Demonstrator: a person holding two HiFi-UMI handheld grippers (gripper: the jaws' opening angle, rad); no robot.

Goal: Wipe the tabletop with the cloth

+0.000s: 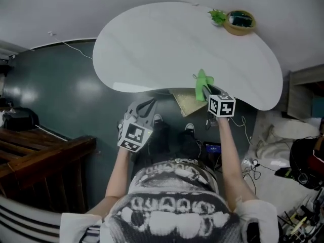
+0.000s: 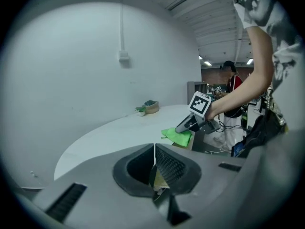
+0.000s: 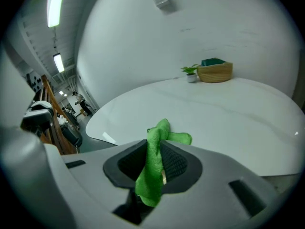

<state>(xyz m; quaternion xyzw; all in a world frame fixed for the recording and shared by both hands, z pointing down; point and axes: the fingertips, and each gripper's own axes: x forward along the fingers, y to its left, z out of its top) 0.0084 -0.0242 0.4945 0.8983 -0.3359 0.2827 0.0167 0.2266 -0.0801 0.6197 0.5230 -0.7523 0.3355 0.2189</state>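
Note:
The white kidney-shaped tabletop fills the upper middle of the head view. A green cloth rests at its near edge, bunched up, with my right gripper shut on it. In the right gripper view the cloth runs up between the jaws and flops onto the tabletop. My left gripper hangs off the table, below its near edge, jaws together and holding nothing. From the left gripper view the right gripper and the cloth show over the table edge.
A woven basket and a small green plant stand at the table's far right end. A tan board sits under the near edge. Dark wooden furniture lies at left, cables and clutter at right. A person stands far off.

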